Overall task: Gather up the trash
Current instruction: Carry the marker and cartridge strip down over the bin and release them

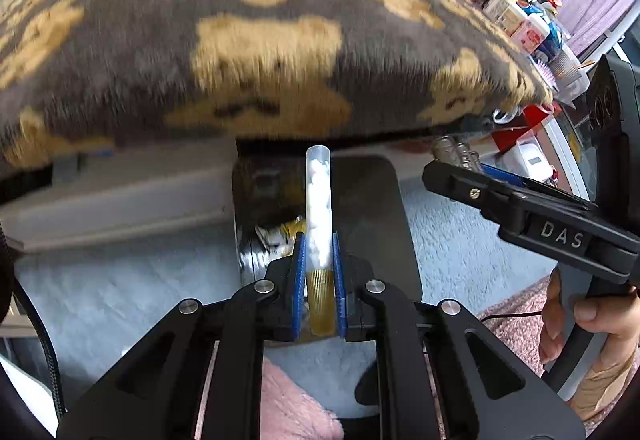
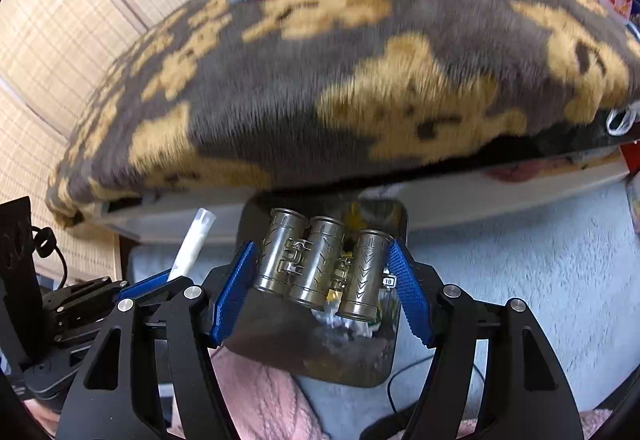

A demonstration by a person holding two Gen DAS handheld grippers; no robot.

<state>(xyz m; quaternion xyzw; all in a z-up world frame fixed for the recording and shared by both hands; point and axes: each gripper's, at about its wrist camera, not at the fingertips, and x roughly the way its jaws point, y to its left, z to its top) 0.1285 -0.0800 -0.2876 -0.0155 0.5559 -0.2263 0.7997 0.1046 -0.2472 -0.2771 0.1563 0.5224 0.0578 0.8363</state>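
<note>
From my left wrist view, my left gripper (image 1: 319,280) pinches a clear tube (image 1: 319,215) near its ribbed yellow end, jaws almost together; the tube stands straight out beyond the tips, over the dark trash bin (image 1: 372,207), whose mouth lies just beyond the jaws, so I judge it is lined up for dropping. From my right wrist view, my right gripper (image 2: 324,276) holds a cluster of three metal cylinders (image 2: 320,266) crosswise, jaws spread wide with a pad against each outer cylinder, hanging right above the same bin (image 2: 280,336), where crumpled trash already lies.
</note>
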